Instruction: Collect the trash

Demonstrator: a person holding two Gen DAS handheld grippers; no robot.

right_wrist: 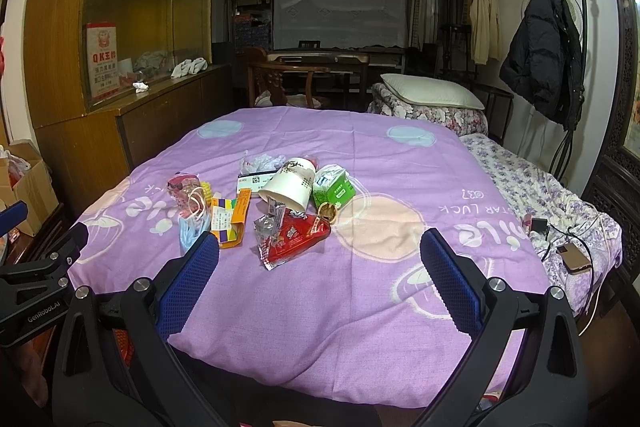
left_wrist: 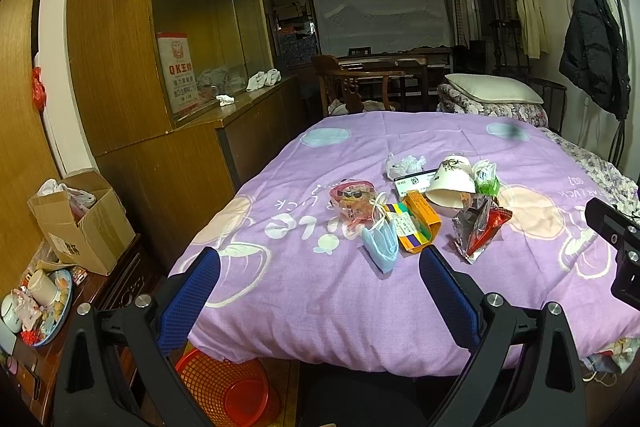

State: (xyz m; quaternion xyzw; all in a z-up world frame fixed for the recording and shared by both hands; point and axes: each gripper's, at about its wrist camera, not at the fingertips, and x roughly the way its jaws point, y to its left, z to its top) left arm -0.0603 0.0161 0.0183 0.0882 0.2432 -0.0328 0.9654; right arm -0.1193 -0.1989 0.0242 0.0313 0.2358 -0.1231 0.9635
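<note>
My left gripper (left_wrist: 320, 291) hung over the near edge of the bed, its blue fingers (left_wrist: 196, 291) wide apart and holding nothing. My right gripper (right_wrist: 320, 279) was beside it, also with fingers (right_wrist: 448, 279) spread apart and empty. Both were above the purple quilt (right_wrist: 360, 307), and the wide strip of quilt between them and the trash was bare, so there was open room in front of the fingers.

The trash lay in one loose heap near the middle of the quilt, well apart from all its edges. The blue face mask (left_wrist: 380, 243) was the nearest piece to my left fingers, its long axis running away from me. Just behind it lay the orange box (left_wrist: 420, 223), flat, long axis going away and a little to the left. The white paper cup (right_wrist: 288, 185) lay on its side, its open mouth pointing toward me and slightly down. The red snack wrapper (right_wrist: 296, 239) lay flat in front of the cup, with a silver wrapper (right_wrist: 266, 223) touching it. The green carton (right_wrist: 334, 187) stood just right of the cup. A crumpled clear bag (right_wrist: 260, 161) was behind the heap.

On the left, below the quilt's near edge, the red basket (left_wrist: 228, 387) stood on the floor. A wooden cabinet (left_wrist: 160, 167) ran close along the left side of the bed. At the right edge a phone (right_wrist: 576, 257) and cables lay on the flowered sheet (right_wrist: 532, 187).
</note>
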